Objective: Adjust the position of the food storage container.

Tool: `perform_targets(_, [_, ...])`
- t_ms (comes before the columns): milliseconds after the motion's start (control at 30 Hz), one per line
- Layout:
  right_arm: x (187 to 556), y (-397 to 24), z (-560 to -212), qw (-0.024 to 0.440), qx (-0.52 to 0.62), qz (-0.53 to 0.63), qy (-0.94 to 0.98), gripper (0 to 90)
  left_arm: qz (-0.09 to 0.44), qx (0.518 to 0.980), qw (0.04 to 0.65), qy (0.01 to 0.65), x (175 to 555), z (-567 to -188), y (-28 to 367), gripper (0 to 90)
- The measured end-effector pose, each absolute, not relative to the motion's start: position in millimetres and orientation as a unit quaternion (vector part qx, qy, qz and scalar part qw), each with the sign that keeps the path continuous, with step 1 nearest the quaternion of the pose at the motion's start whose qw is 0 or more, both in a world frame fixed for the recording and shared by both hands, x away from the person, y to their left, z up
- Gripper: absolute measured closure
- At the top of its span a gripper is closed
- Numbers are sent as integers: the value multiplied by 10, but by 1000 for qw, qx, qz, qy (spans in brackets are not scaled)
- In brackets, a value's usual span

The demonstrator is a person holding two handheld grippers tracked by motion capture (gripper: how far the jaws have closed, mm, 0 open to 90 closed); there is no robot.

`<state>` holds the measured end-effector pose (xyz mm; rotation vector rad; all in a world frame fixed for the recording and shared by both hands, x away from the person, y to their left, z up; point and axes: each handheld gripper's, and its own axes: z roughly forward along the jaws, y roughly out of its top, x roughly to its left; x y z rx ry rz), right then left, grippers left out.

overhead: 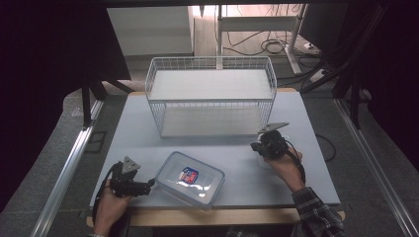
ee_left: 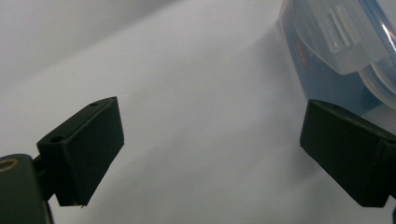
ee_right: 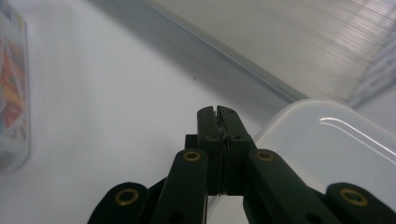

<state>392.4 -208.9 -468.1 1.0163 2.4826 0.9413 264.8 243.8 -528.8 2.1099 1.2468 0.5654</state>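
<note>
A clear lidded plastic box [overhead: 190, 178] with a red and blue packet inside lies near the table's front edge. My left gripper [overhead: 150, 183] rests just left of it, open; in the left gripper view its wide-apart jaws [ee_left: 210, 149] frame bare table, with the box's corner and lid clip [ee_left: 336, 42] beyond the right jaw. My right gripper [overhead: 253, 146] is over the table's right middle, shut with nothing between its jaws [ee_right: 218, 112]. A smaller translucent white container [ee_right: 336, 140] sits right beside and below it. The lidded box [ee_right: 11, 93] shows at the far left of that view.
A white wire basket [overhead: 210, 101] with a pale floor stands at the back middle of the grey table [overhead: 148, 128]. Open tabletop lies between the basket and the box. Cables and dark equipment sit on the floor behind and to the right.
</note>
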Motion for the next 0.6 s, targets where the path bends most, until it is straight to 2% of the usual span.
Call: perform_targets(600, [3899,-2762,-4671,174,420,329,828,892,204,797,311,475,2649,-5285,2436,71])
